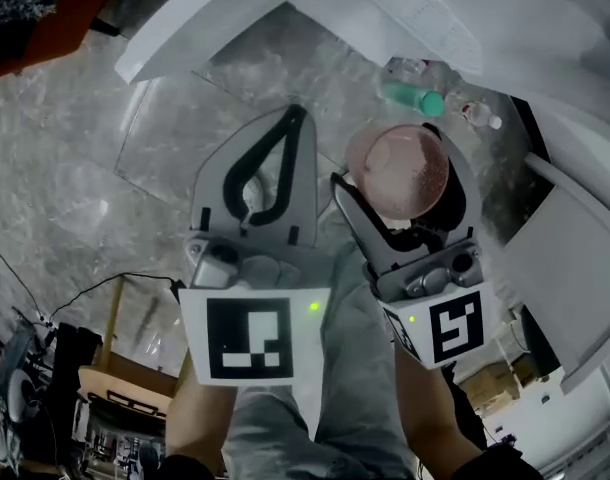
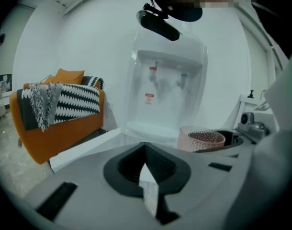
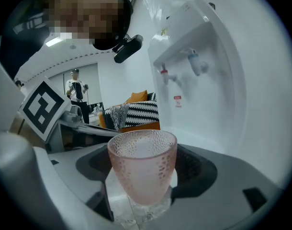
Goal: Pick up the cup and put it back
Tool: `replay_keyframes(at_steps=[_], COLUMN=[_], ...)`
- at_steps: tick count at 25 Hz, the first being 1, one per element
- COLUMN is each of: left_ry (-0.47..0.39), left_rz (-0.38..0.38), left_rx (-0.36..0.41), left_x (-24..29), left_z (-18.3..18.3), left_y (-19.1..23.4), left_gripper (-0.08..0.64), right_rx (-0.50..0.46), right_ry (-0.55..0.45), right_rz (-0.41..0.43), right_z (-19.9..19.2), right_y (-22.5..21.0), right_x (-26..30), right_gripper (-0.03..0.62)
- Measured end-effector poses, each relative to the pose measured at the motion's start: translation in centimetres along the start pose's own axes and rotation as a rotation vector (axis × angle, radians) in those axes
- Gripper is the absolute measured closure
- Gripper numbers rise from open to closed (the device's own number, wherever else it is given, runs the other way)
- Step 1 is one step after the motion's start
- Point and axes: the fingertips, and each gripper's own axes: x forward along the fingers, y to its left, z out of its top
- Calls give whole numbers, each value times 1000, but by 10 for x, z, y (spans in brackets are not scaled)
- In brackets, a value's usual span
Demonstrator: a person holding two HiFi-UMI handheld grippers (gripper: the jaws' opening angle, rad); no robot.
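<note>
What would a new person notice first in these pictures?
The pink cup stands out first, gripped between the jaws of the right gripper. Behind it rises a white water dispenser, and in the left gripper view an orange sofa with a black-and-white blanket sits at the left.

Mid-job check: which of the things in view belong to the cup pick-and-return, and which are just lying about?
Belongs to the job:
- pink cup, gripped in the right tool
- left tool, shut, holding nothing

Just lying about:
- green bottle on the floor
- clear bottle beside it
- orange sofa with its striped throw
</note>
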Motion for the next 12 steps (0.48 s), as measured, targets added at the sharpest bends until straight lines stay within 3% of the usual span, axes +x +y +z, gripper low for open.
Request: replay_keyframes(at_steps=[7, 12], left_ry=[21, 7], left_rz=[-10, -15], left_rx=[-12, -9], left_x=[54, 84], left_z=[-65, -85], left_y=[-2, 0], left_gripper=[548, 548], right_rx=[-19, -28], right_ry=[9, 16], right_rz=[9, -2], right_z=[-64, -94], right_y=[-25, -44], right_x=[37, 55], right_gripper=[201, 201])
